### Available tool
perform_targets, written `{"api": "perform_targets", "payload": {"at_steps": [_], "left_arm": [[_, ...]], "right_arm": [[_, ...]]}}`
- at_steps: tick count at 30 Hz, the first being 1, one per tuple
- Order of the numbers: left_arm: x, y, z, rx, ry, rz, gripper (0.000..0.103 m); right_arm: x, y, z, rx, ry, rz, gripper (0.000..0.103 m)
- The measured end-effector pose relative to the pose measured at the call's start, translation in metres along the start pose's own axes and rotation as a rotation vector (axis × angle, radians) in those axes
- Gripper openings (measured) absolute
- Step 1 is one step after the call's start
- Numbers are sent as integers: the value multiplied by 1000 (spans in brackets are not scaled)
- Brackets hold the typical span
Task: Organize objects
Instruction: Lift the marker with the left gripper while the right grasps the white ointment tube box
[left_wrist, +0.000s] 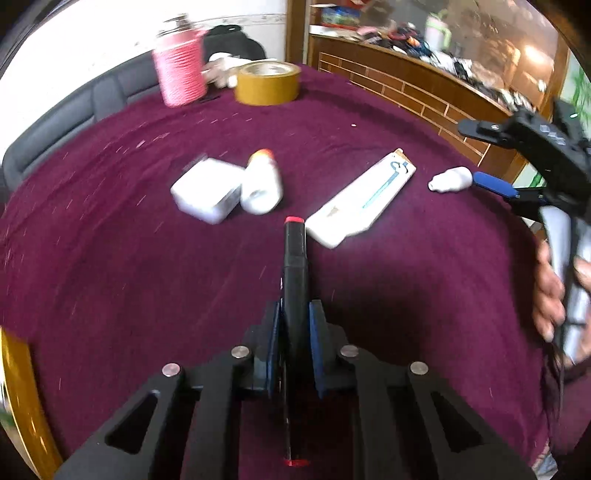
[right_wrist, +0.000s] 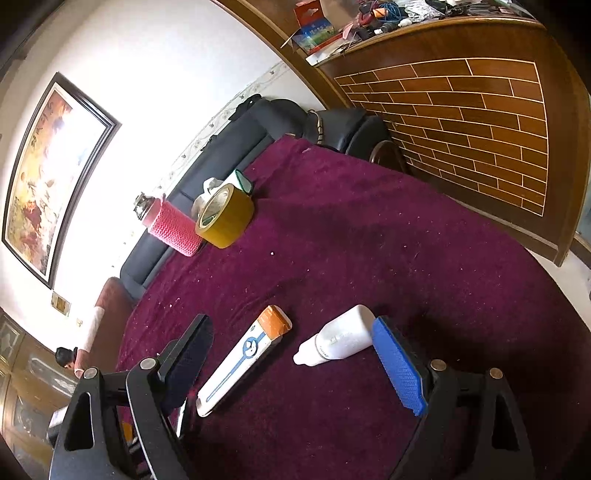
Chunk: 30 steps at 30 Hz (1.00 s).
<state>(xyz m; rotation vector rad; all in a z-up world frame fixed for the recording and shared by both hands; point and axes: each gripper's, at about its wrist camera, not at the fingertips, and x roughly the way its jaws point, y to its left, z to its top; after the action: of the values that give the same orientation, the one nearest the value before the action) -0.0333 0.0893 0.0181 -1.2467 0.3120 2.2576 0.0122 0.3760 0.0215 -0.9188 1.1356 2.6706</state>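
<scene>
My left gripper (left_wrist: 294, 314) is shut on a black marker with a red cap (left_wrist: 294, 258), held above the purple tablecloth (left_wrist: 110, 258). Ahead of it lie a white charger block (left_wrist: 205, 194), a small white bottle with an orange cap (left_wrist: 261, 184) and a long white box (left_wrist: 360, 199). A small white dropper bottle (left_wrist: 451, 179) lies at the right beside my right gripper (left_wrist: 517, 162). In the right wrist view my right gripper (right_wrist: 291, 369) is open, with the long white box (right_wrist: 240, 365) and the dropper bottle (right_wrist: 338, 341) lying between its fingers.
A pink ribbed flask (left_wrist: 181, 70) and a roll of brown tape (left_wrist: 266, 83) stand at the table's far edge; both show in the right wrist view, flask (right_wrist: 171, 229) and tape (right_wrist: 225, 216). A dark sofa (right_wrist: 221, 158) and a brick-patterned wooden counter (right_wrist: 461, 129) lie beyond.
</scene>
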Motion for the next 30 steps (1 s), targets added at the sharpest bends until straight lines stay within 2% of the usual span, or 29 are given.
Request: {"api": "perform_targets", "payload": {"at_steps": [3,5,7,9,10,12,18,20,21,22,23,26,30], "left_arm": [[-27,14,-32,-53,-13,20,15],[-43,21,-54,-83,-23,34,15],[-51,25,-67,-97,-26,49,15],[-55,31,-79,-117,-27,54,15],[-54,34,-83,-127,-28,47,15],[-51,39,-87,-146,-28,34,15],[-50,46,-87,-196,-53,0,15],[-49,47,-85,-203,-54,-3,15],[-48,47,-85,-207,-54,-4,15],[-48,48,-84,-211,-55,-8,15],[-48,48,-85,-213,-56,-10,15],[-48,49,-86,-218,-62,-20,15],[-50,52,-89,-225,-61,-47,14]], "right_arm": [[1,7,-3,-24,24,57,91],[5,21,-10,-66,79,145,91],[14,32,-24,-37,187,248,91],[24,43,-39,-24,277,281,91],[32,51,-47,-41,308,223,91],[43,63,-52,-81,312,91,91],[79,100,-44,-147,292,-166,91],[94,115,-46,-204,270,-268,88],[100,121,-47,-239,262,-309,83],[105,129,-49,-294,237,-369,68],[106,129,-49,-327,227,-395,42],[103,127,-55,-372,211,-395,32],[89,119,-59,-358,267,-323,22]]}}
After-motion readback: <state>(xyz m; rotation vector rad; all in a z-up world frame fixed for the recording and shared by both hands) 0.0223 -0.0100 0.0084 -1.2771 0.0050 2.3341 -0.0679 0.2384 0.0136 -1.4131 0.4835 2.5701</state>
